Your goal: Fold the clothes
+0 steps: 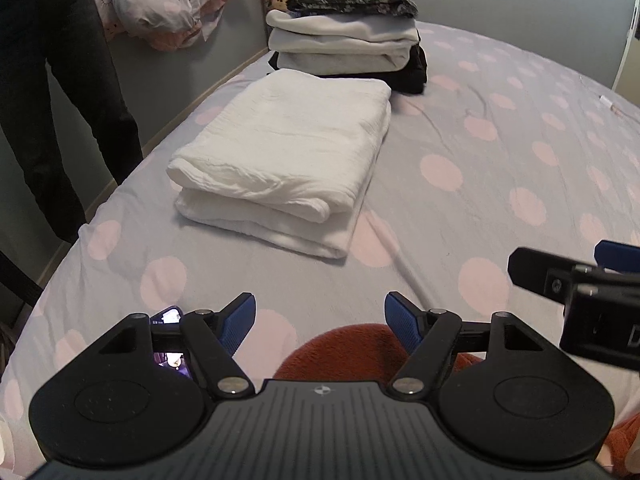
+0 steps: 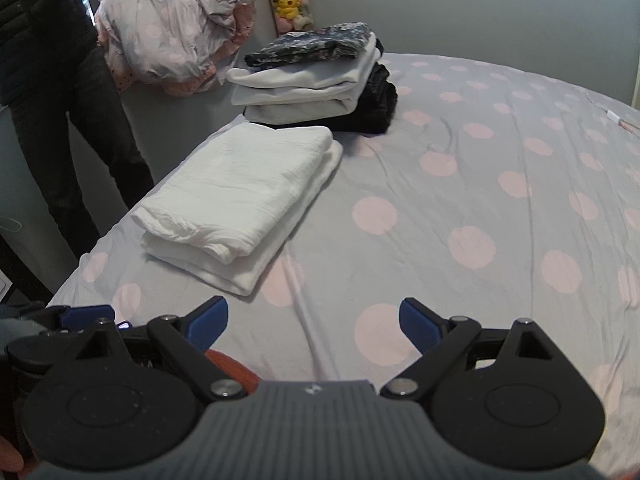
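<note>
Both the left gripper and right gripper hang spread, empty; a crinkled white folded cloth lies on the dotted bedsheet, near a squared stack of folded clothes

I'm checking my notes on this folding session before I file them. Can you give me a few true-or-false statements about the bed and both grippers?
1. The white folded cloth lies apart from the stack of folded clothes. True.
2. The left gripper is shut on the white cloth. False: it is open and holds nothing.
3. A patterned dark garment tops the stack. True.
4. The right gripper is shut. False: it is open.
5. A rust-red garment lies beneath the left gripper. True.
</note>
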The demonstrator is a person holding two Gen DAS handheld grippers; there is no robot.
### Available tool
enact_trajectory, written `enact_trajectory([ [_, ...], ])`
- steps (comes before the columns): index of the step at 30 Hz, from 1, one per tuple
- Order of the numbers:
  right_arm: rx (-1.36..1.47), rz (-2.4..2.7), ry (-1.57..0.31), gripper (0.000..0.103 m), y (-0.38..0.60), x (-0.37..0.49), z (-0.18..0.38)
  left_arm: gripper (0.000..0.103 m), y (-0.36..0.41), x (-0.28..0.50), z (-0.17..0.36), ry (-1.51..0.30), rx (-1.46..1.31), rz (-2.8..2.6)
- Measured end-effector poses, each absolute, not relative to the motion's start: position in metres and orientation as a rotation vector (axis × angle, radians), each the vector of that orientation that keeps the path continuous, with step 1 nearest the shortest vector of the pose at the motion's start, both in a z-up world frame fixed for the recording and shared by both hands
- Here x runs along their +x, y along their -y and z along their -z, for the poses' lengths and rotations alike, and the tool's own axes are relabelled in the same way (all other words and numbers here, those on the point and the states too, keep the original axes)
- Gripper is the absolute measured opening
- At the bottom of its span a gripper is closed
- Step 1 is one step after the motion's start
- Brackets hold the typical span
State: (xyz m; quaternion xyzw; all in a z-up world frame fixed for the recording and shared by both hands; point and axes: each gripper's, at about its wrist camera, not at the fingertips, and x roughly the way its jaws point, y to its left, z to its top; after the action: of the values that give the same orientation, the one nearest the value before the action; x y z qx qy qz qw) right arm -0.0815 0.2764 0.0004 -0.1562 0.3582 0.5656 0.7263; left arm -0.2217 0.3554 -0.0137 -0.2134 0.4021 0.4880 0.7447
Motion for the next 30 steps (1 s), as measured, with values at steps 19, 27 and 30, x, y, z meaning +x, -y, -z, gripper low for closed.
enact_trajectory([
  [19, -0.352, -1.229, -0.786, 0.094, -0.267, -0.074, 0.007, 0.083, -0.34, -0.21, 0.02, -0.884, -0.442, -1.078],
  [27, -0.342, -1.231, -0.792, 0.094, -0.264, -0.071, 0.006, 0.083, -0.337, -0.206, 0.017, -0.886, -0.413, -1.087],
  [30, -0.344, -1.235, -0.791, 0.094, -0.264, -0.071, 0.006, 0.083, -0.336, -0.207, 0.017, -0.884, -0.413, -1.086],
])
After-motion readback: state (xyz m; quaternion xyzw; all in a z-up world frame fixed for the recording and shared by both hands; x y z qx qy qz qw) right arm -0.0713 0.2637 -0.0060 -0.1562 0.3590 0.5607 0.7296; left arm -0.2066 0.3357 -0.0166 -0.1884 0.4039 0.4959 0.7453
